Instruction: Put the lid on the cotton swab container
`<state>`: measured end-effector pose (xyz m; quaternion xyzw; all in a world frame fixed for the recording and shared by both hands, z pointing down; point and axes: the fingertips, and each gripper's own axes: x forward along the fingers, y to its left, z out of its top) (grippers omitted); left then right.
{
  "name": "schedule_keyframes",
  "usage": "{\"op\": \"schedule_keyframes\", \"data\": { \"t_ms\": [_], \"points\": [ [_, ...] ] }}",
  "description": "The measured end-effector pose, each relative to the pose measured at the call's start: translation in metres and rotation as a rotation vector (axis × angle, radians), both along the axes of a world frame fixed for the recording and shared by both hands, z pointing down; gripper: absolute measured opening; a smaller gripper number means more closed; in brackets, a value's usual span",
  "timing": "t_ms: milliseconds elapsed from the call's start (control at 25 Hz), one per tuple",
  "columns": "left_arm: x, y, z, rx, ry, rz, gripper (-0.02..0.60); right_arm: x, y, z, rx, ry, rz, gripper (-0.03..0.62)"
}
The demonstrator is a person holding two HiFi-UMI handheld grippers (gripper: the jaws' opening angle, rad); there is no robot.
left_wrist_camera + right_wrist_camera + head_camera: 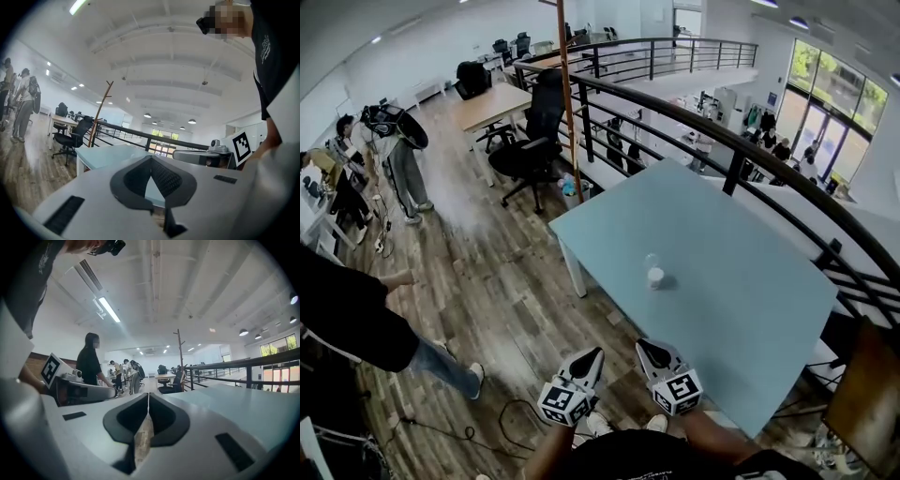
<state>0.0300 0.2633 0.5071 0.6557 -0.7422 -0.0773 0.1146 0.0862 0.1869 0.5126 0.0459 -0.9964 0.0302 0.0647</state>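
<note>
On the pale blue table (741,281), near its middle, stands a small white round piece (655,277) with a clear round piece (651,262) touching it just behind. They are too small to tell which is the lid. Both grippers hover low in the head view, short of the table's near edge and well apart from those pieces. The left gripper (595,355) has its jaws together with nothing held, and its tips (151,157) meet in the left gripper view. The right gripper (643,346) is likewise shut and empty, its tips (148,394) touching.
A black railing (722,141) runs behind the table along a balcony edge. A black office chair (530,150) and a wooden desk (492,103) stand at the back left. People stand at the far left (398,159), and a dark-sleeved arm (347,309) reaches in. Cables (502,417) lie on the wooden floor.
</note>
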Motion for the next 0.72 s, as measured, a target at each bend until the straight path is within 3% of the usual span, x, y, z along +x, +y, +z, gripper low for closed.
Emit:
{"op": "schedule_keyframes", "data": {
  "t_ms": [720],
  "points": [
    [-0.045, 0.048, 0.030, -0.012, 0.012, 0.069, 0.011, -0.045, 0.034, 0.025, -0.017, 0.029, 0.086, 0.020]
  ]
}}
